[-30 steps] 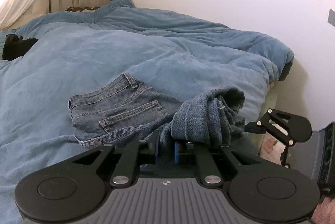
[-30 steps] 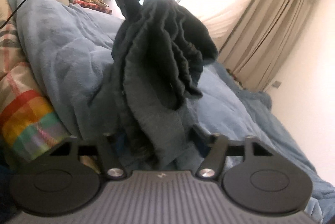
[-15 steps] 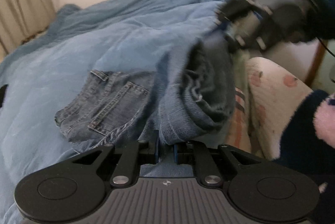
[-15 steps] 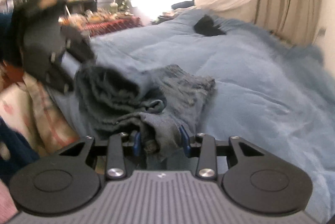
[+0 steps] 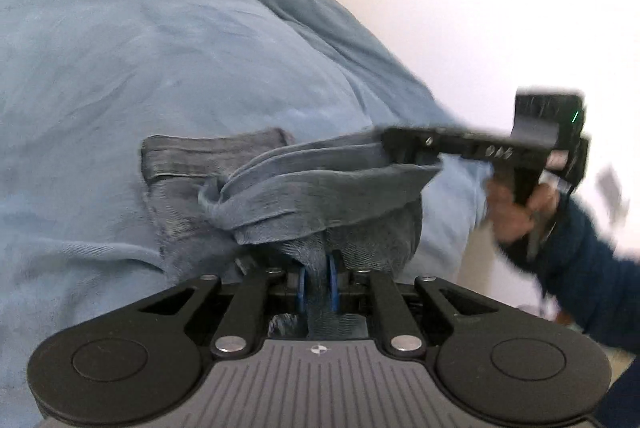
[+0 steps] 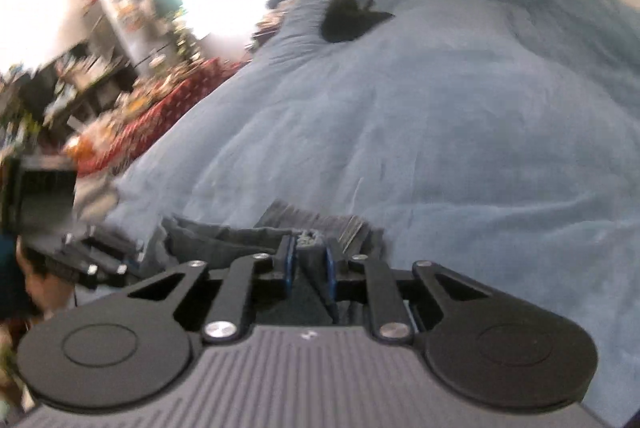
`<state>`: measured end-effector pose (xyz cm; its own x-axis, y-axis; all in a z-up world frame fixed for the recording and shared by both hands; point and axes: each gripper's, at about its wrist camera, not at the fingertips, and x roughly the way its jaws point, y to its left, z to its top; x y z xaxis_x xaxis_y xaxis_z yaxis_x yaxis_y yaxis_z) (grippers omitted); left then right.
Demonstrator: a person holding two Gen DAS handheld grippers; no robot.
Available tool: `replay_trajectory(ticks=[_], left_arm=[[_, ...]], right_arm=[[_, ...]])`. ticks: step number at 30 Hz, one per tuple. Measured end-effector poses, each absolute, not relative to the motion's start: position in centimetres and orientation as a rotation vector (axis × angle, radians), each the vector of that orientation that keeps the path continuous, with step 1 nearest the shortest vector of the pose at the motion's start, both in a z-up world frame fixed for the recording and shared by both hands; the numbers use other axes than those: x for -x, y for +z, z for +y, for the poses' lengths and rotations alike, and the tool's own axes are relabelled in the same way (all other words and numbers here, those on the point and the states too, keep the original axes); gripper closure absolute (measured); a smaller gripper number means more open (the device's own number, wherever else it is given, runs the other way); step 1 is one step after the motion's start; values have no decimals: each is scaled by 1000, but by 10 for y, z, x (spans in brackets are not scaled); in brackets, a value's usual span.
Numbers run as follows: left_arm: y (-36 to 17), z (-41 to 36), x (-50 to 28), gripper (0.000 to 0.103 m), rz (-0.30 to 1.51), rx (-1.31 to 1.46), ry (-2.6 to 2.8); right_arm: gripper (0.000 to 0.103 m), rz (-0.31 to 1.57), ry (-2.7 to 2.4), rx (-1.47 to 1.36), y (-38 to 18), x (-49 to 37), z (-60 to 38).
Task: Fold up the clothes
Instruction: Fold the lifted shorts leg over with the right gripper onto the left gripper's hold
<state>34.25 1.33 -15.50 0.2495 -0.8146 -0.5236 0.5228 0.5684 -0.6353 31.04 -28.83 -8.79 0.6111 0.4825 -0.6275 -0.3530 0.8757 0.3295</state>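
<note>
A: Where are the jeans right now?

B: Bunched at the near edge of the bed, on the blue duvet. The waistband end lies on the duvet; the leg fabric is lifted off it and stretched between the two tools.

A: And the grips?

B: The left tool is closed on a fold of denim, its blue pads pinching it tight. The right tool has just been closing, and denim sits between its pads, so I read it as clamped on the jeans as well. From the left wrist view it holds the cloth's far edge, out to the right, a hand wrapped round its handle.

A: What could spoil it from here?

B: Both views are smeared, so the hands look to be travelling fast. The right tool holds only a thin frayed edge; a hard pull could strip it free and drop the span in a heap. The layers are also rumpled, so laying them down as they are would probably trap creases.

A: Anything nearby?

B: A dark garment lies farther up the bed, well apart. Beyond the left edge is a cluttered red-covered surface.
</note>
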Motion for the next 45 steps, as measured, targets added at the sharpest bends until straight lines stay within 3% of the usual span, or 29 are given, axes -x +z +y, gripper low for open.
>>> replay_trajectory(ticks=[4,7,9,11,12,14,18,21,22,23,24,26,30,38,40,41,42,45], left_arm=[[-176,27,-364,92,943,528,-883],[-195,32,-375,92,971,627,-852],[-197,34,-372,92,963,652,-859],[-198,35,-370,82,954,658,-854],[-197,35,-369,74,949,652,-845],[-195,32,-368,70,934,631,-829],[-192,25,-366,69,910,601,-806],[-193,23,-368,69,908,599,-798],[-195,21,-369,70,906,601,-794],[-194,25,-369,77,897,607,-800],[-192,29,-370,92,888,612,-805],[-181,33,-364,95,834,630,-886],[-160,35,-360,95,717,605,-998],[-234,56,-421,93,918,808,-882],[-247,58,-425,85,960,848,-863],[-252,59,-427,74,980,858,-850],[-253,60,-426,69,995,856,-835],[-235,63,-417,68,985,809,-830]], right_arm=[[86,842,435,-253,-124,-362,-286],[75,875,401,-308,-154,-381,-287],[60,852,407,-363,-163,-381,-295],[35,815,424,-416,-166,-368,-304],[31,788,428,-432,-166,-358,-309],[27,754,450,-426,-165,-343,-310],[27,776,439,-289,-176,-334,-294],[52,779,431,-229,-185,-341,-280],[69,788,440,-241,-187,-344,-277],[80,795,431,-260,-187,-345,-277],[81,801,423,-280,-187,-346,-277],[90,794,424,-348,-181,-345,-281],[91,726,446,-419,-164,-341,-285],[95,791,347,-432,-205,-378,-274],[94,805,320,-416,-219,-385,-267],[94,805,315,-412,-221,-385,-267],[93,806,312,-408,-224,-385,-266],[82,807,317,-392,-220,-384,-265]])
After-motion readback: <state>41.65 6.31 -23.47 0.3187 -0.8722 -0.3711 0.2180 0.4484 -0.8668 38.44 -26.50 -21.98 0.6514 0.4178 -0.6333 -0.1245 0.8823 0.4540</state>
